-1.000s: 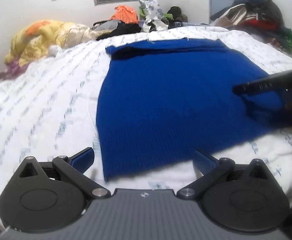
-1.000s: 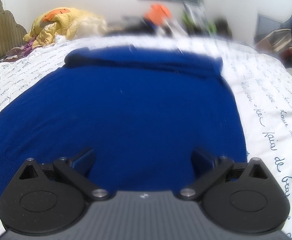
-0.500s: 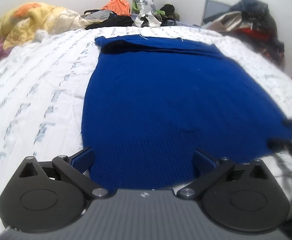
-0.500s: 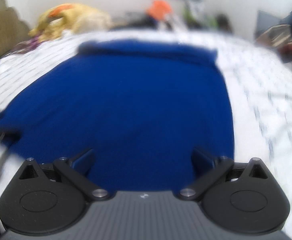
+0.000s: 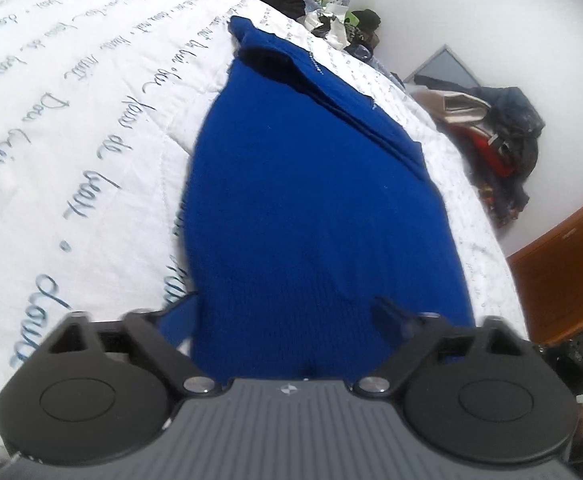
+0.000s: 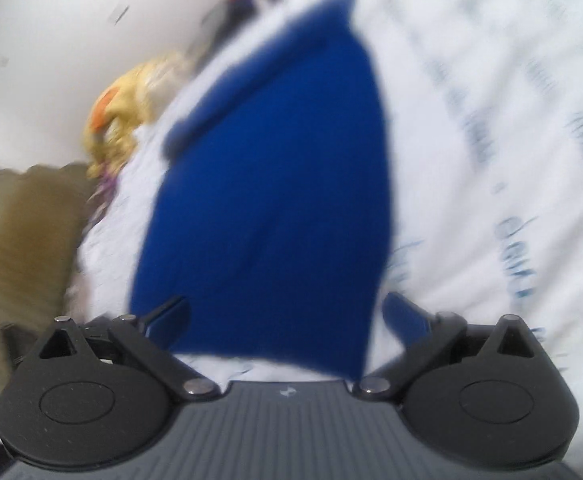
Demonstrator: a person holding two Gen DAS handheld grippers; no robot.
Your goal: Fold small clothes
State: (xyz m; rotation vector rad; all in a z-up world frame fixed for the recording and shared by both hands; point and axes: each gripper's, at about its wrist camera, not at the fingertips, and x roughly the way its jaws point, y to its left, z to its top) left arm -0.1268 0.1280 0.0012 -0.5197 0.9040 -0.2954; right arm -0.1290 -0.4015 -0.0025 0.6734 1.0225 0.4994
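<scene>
- Blue knit sweater (image 5: pixel 315 208) flat on the bed's script-print quilt (image 5: pixel 71 140).
- Left tongs (image 5: pixel 287 312) have just been closing, hem between, ungripped.
- Right tongs (image 6: pixel 287 312) open, blurred.

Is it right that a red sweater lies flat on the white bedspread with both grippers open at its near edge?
Not quite: the sweater is blue, as the left wrist view shows. It lies flat on the white bedspread, with the left gripper and right gripper open at its near edge.

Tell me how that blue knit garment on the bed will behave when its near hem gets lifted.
The blue knit garment probably drapes limply: it follows the white bedspread with soft folds at its far end. Its ribbed knit looks thick, so likely a bit weighty, and it should grip the fingers rather than slip.
</scene>
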